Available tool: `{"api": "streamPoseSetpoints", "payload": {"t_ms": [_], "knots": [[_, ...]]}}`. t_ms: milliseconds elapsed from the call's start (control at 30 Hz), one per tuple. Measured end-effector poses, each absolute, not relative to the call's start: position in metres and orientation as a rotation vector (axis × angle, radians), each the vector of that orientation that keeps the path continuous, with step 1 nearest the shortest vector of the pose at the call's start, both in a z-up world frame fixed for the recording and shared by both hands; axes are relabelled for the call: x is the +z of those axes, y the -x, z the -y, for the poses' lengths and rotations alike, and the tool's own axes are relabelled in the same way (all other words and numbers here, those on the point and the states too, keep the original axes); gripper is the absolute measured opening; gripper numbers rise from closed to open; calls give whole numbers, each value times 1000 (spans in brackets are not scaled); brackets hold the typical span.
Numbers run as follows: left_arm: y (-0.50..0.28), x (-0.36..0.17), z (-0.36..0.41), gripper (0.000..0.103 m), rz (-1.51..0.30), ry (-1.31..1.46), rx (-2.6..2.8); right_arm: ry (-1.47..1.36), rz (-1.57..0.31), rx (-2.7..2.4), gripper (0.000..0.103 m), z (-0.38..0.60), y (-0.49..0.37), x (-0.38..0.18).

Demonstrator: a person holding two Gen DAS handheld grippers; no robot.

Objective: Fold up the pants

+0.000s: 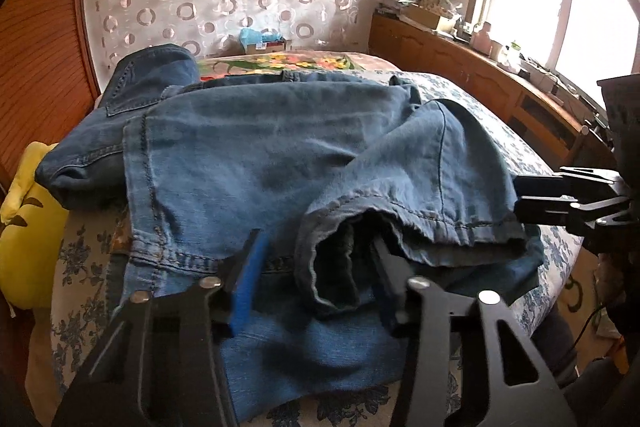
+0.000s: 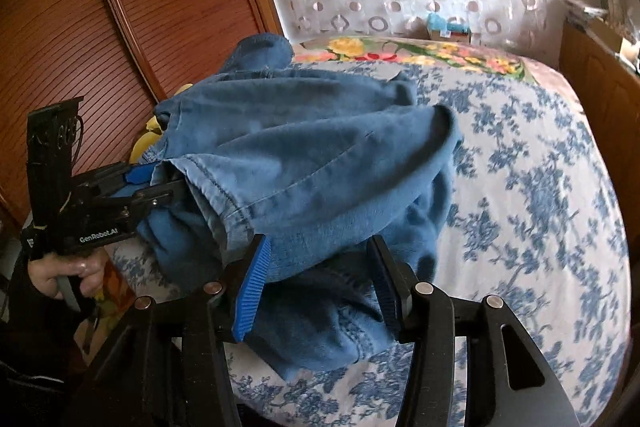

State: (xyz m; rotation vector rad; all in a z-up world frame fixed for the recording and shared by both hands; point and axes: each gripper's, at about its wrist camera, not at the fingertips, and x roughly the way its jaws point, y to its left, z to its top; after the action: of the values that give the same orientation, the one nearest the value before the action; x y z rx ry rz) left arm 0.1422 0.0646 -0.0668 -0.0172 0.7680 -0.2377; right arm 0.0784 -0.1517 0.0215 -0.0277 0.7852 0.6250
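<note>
Both grippers, L (image 1: 316, 267) & R (image 2: 320, 287), part-open around jeans (image 1: 260, 155) hem; bed (image 2: 540, 187) free on right.

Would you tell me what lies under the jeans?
The jeans lie on a blue-flowered bedspread, with a yellow item showing beside their left edge. Whatever is directly beneath the denim is covered.

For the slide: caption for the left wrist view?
Left gripper straddles a hem of folded jeans on a floral bedspread.
</note>
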Motion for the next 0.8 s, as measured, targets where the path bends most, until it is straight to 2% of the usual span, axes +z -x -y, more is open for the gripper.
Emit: {"api": "streamPoseSetpoints", "payload": {"t_ms": [233,300,367,400,433,467,533,600,800], "knots": [[-150,-68,-58,43,-769,-20,-249,-45,-825,649,52,142,-88,22],[-152,-68,-56,35,-767,-26,-254,-64,-833,674,50,141,-90,20],[-152,-65,-56,28,-761,-26,-254,-72,-825,688,28,144,-92,22],[-152,-63,-56,27,-758,-22,-253,-69,-816,696,13,143,-93,25],[-151,-62,-56,24,-755,-15,-252,-63,-804,697,8,143,-94,30],[-150,-59,-57,20,-753,-9,-253,-56,-788,700,6,143,-94,34],[-147,-52,-56,20,-736,-11,-260,-43,-751,707,3,143,-94,46],[-142,-45,-56,7,-716,-10,-269,-18,-714,710,3,142,-92,58],[-121,-6,-58,7,-621,3,-284,27,-573,710,3,140,-83,111]]}}
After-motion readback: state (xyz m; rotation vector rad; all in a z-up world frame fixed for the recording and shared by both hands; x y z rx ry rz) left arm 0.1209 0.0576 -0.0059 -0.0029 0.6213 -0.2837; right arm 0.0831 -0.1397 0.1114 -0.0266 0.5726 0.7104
